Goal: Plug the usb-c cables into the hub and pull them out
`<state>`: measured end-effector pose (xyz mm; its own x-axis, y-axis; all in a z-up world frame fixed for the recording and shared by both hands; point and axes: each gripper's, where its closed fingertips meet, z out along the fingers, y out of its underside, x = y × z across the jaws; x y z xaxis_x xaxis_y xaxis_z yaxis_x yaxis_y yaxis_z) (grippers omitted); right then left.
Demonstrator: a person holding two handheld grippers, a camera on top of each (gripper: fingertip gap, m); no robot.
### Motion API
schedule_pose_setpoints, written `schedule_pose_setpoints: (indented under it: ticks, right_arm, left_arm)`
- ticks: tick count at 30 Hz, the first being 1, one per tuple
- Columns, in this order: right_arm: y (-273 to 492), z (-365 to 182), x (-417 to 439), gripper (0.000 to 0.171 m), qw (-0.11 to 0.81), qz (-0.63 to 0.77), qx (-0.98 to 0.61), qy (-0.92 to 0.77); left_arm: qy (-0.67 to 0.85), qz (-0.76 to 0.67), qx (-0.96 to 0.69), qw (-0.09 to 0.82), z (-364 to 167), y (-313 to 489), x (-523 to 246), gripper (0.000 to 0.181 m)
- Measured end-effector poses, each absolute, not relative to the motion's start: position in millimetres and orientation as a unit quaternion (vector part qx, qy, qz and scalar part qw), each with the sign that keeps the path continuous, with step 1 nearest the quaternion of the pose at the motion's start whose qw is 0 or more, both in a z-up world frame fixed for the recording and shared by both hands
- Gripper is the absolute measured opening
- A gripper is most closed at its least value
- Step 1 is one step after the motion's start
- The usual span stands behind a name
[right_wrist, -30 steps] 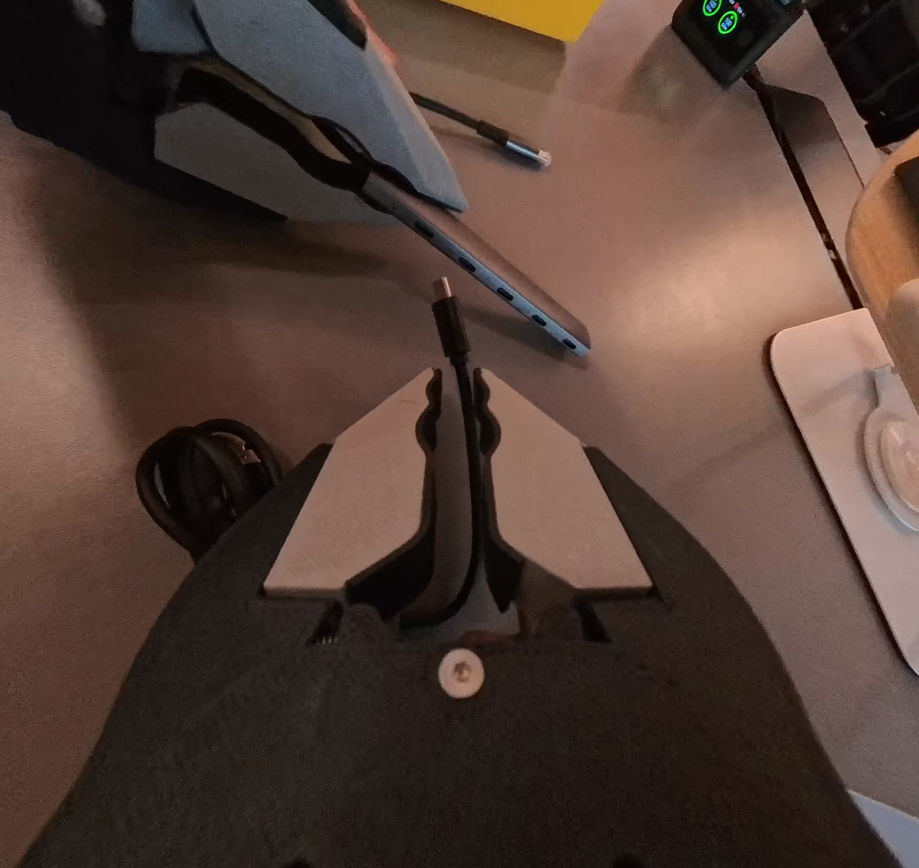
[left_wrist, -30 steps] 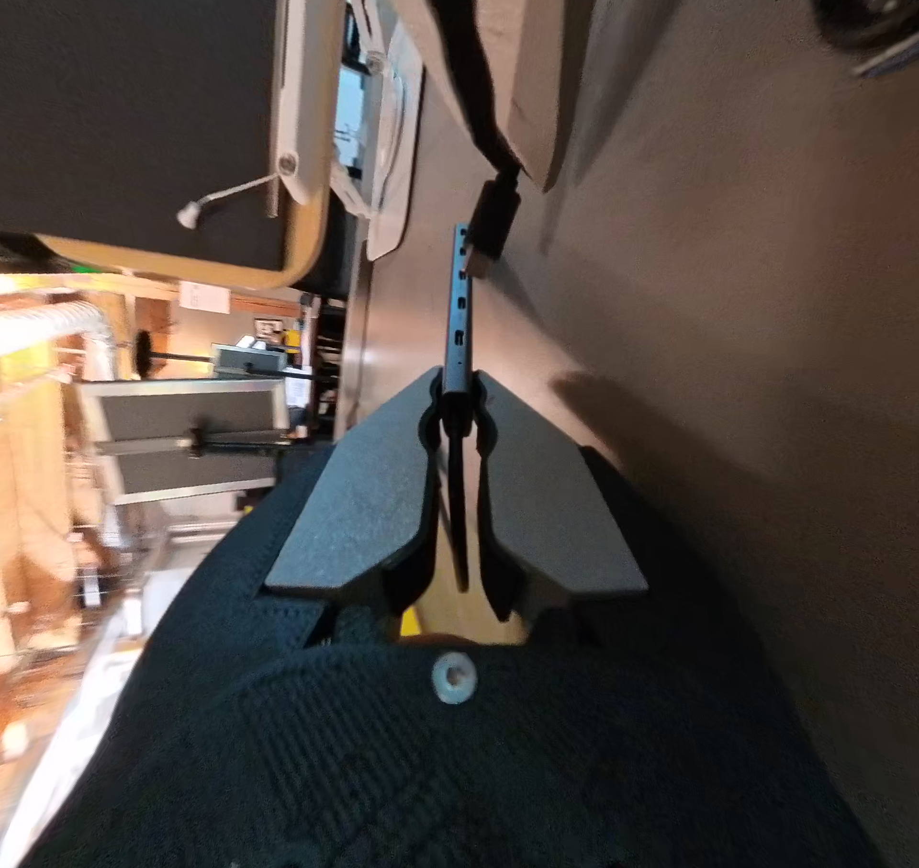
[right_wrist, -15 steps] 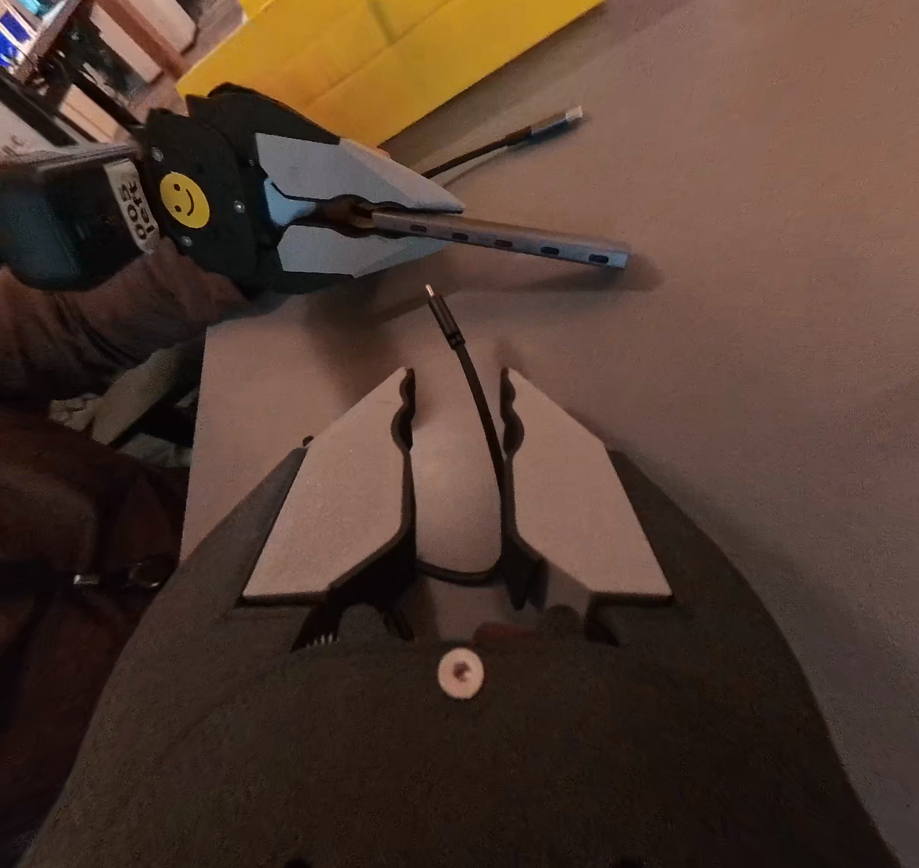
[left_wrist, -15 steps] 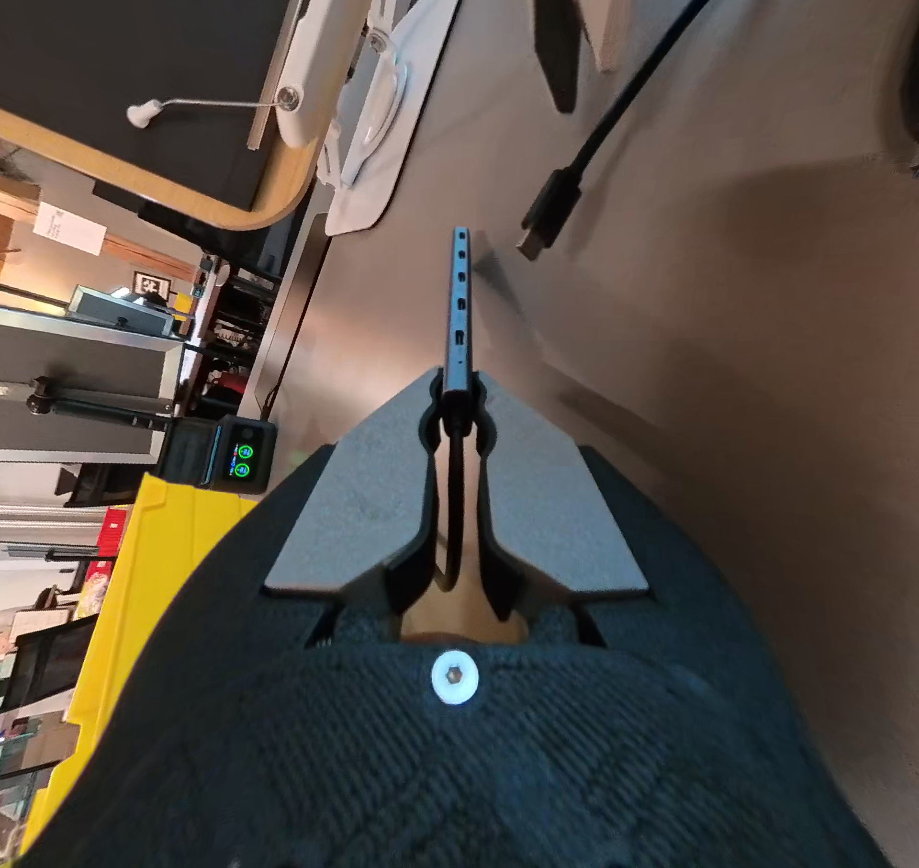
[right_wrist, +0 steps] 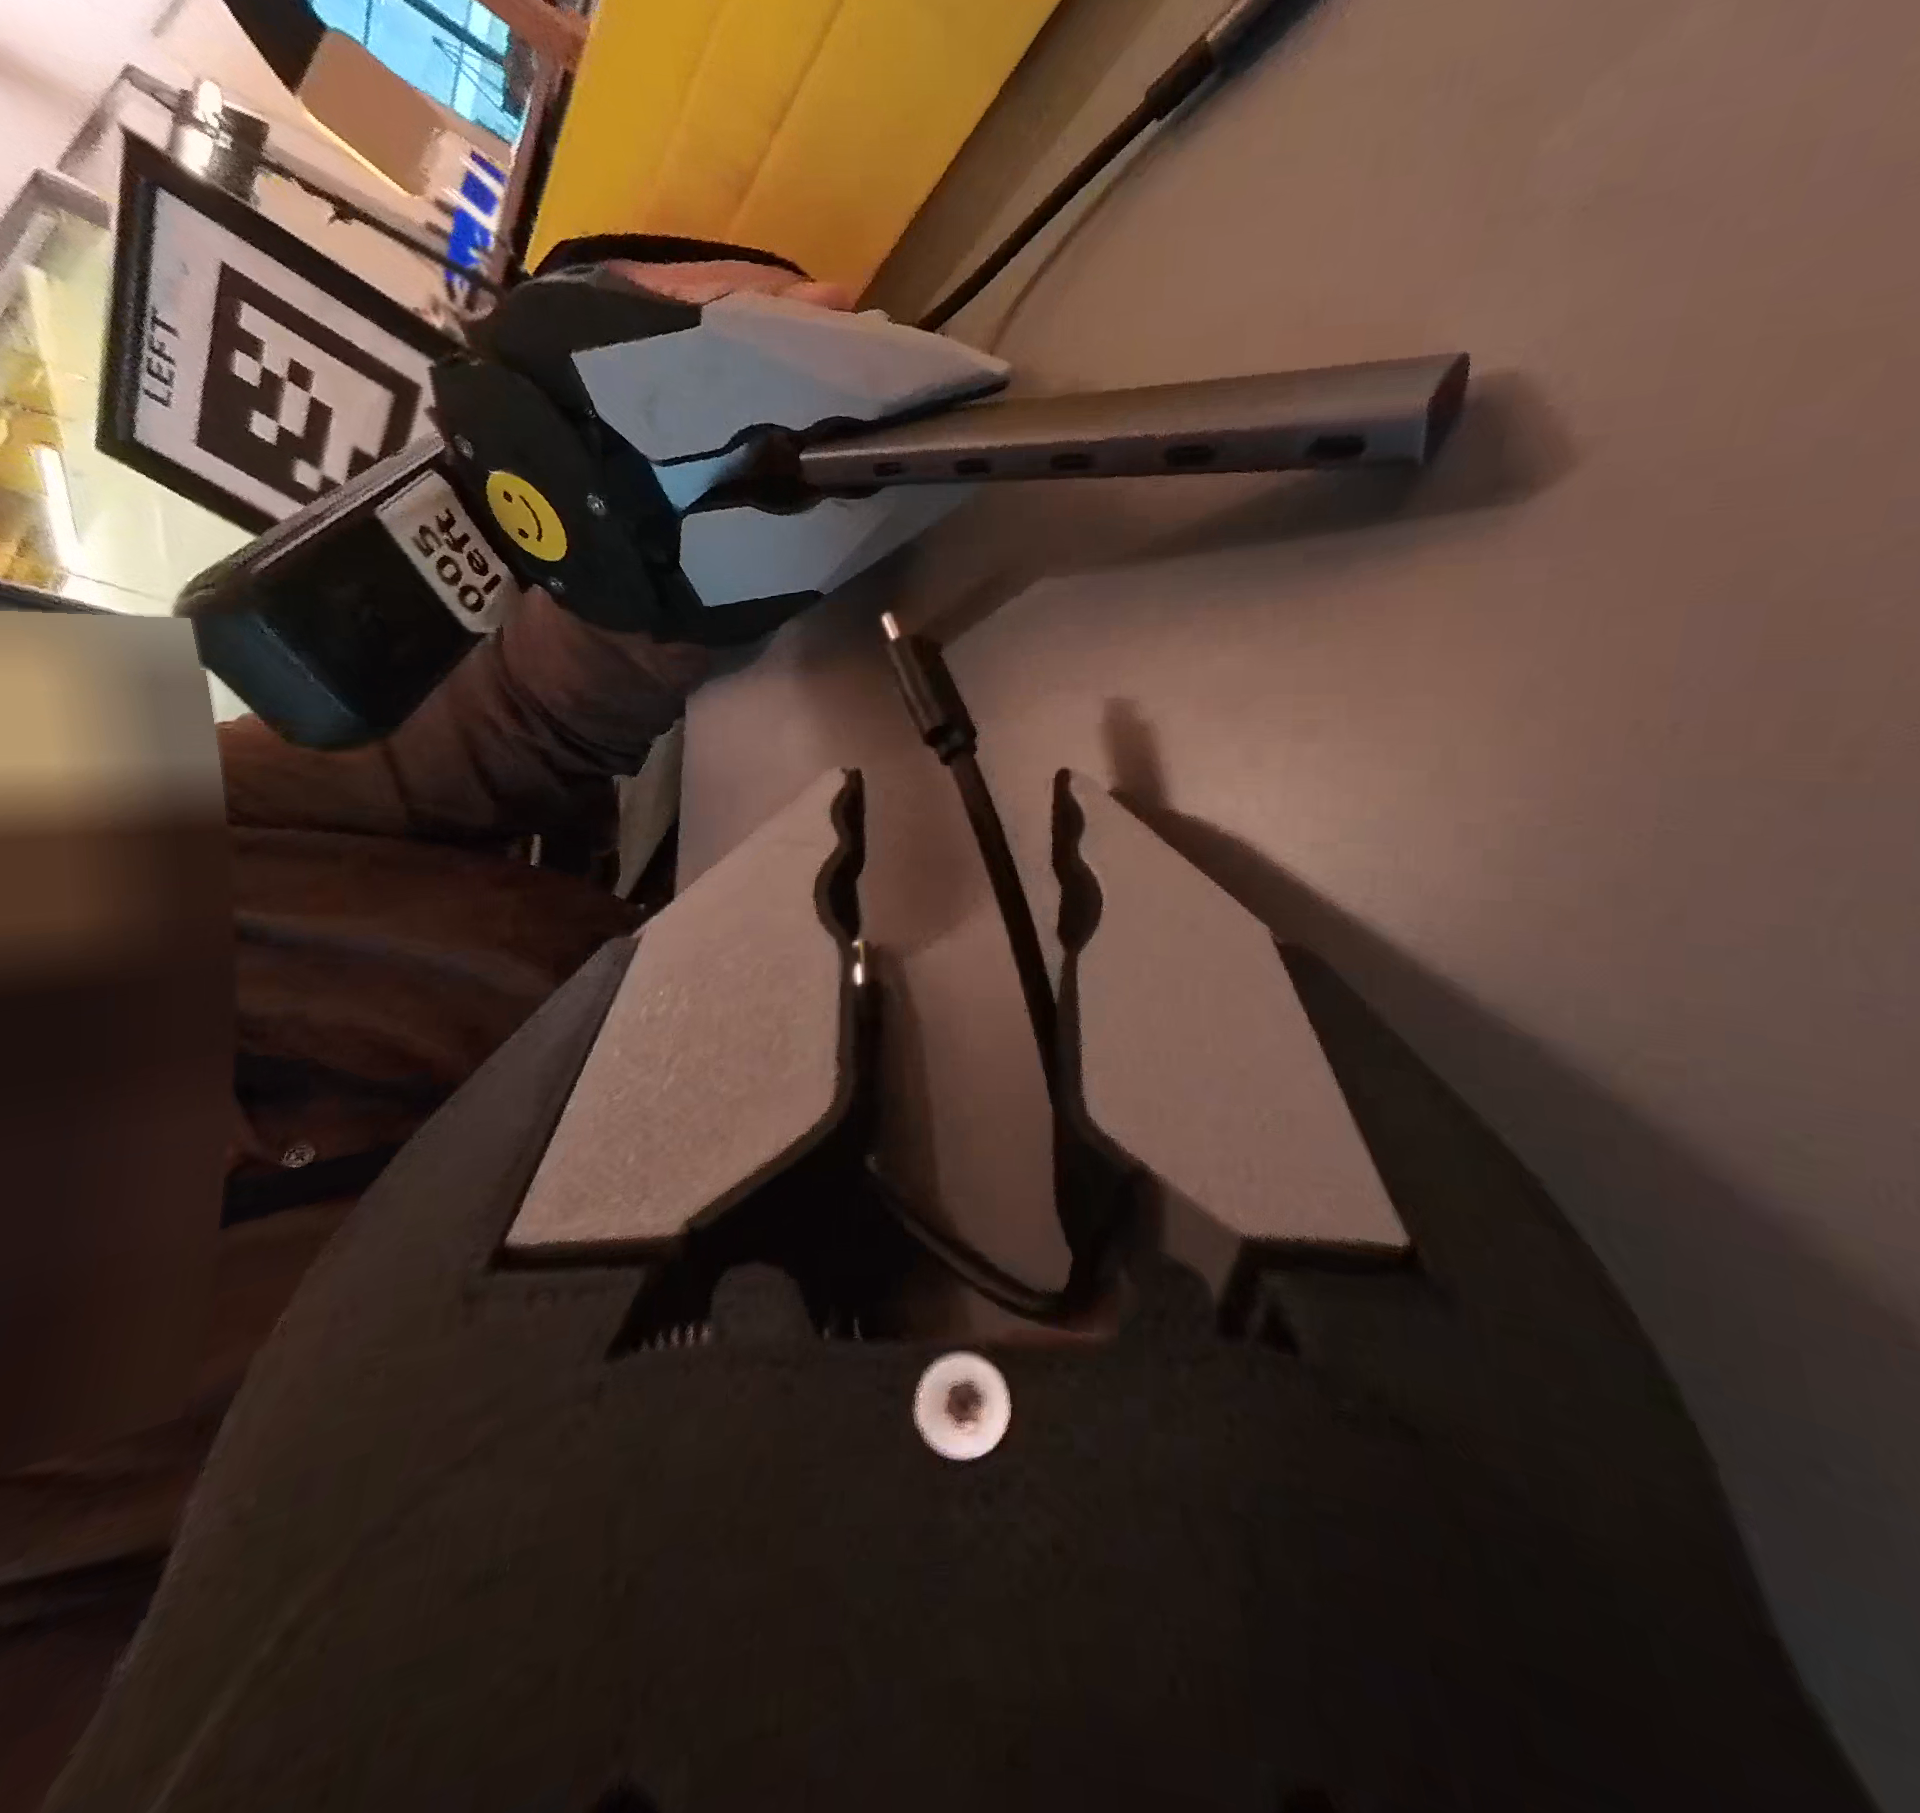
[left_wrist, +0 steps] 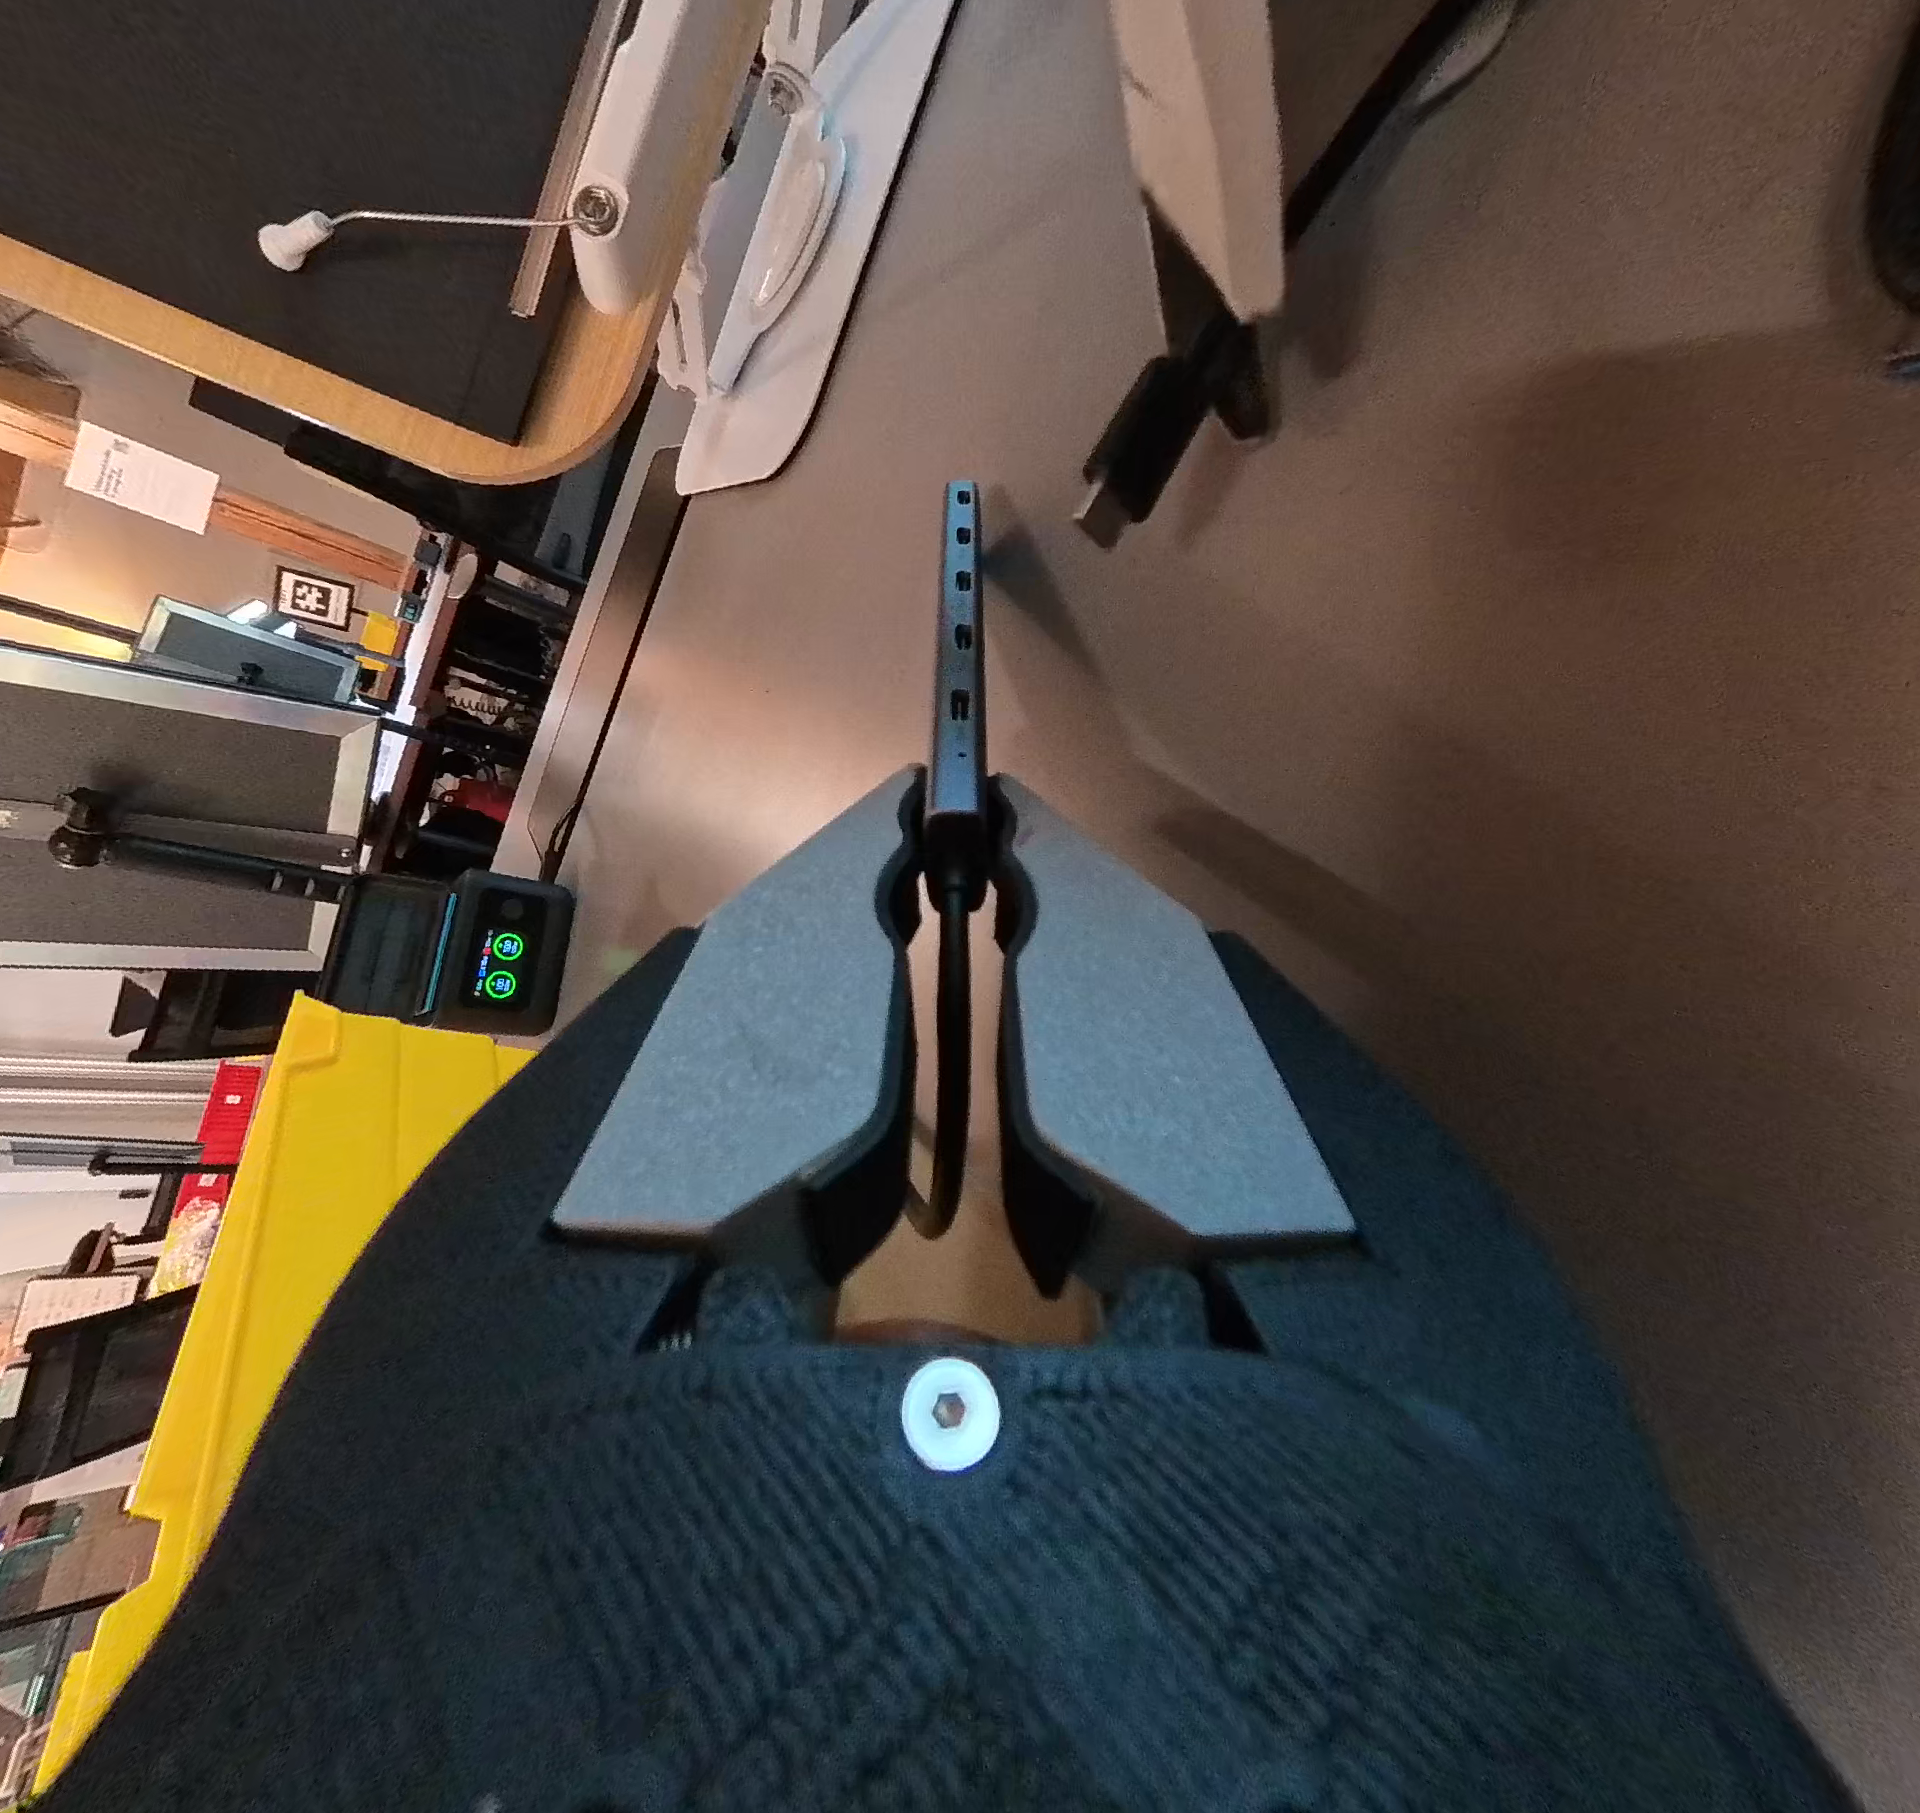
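A lab or workshop: a grey desk (left_wrist: 1558, 828) with a monitor (left_wrist: 260, 101) on a white stand (left_wrist: 831, 236), a yellow bin (left_wrist: 312, 1192), a battery charger (left_wrist: 499, 953), metal shelving (left_wrist: 187, 755) and a printed marker board (right_wrist: 270, 361).

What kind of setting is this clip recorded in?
Probably an office or lab workspace: a grey desk, a monitor stand's white base, a yellow bin, and shelving with equipment behind.

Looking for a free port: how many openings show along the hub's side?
5, in one row along the side of the hub facing the right wrist camera, running from the left gripper out to the free end. Other sides are hidden.
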<state>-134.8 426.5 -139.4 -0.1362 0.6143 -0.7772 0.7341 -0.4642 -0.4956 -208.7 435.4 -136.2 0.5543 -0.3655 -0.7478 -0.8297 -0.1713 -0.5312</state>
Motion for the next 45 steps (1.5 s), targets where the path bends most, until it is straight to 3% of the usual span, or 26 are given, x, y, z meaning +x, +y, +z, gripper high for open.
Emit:
schedule_pose_setpoints:
  ticks: [12,16,23,45]
  right_arm:
    - [427.1,-136.5,-143.5,0.027,0.081,-0.581,0.655,0.475]
    - [420.6,-129.9,-144.8,0.009,0.098,-0.604,0.638,0.467]
    - [419.8,-118.5,-145.3,0.017,0.108,-0.639,0.618,0.445]
    - [415.0,-115.1,-141.9,0.011,0.123,-0.651,0.604,0.443]
  left_arm:
    - [0.411,0.231,-0.729,0.496,-136.3,435.4,-208.1,0.007]
    - [0.411,0.231,-0.729,0.496,-136.4,435.2,-208.4,0.007]
    - [0.411,0.23,-0.729,0.496,-136.3,435.0,-208.4,0.007]
    - [0.411,0.23,-0.73,0.496,-136.8,434.5,-208.7,0.007]
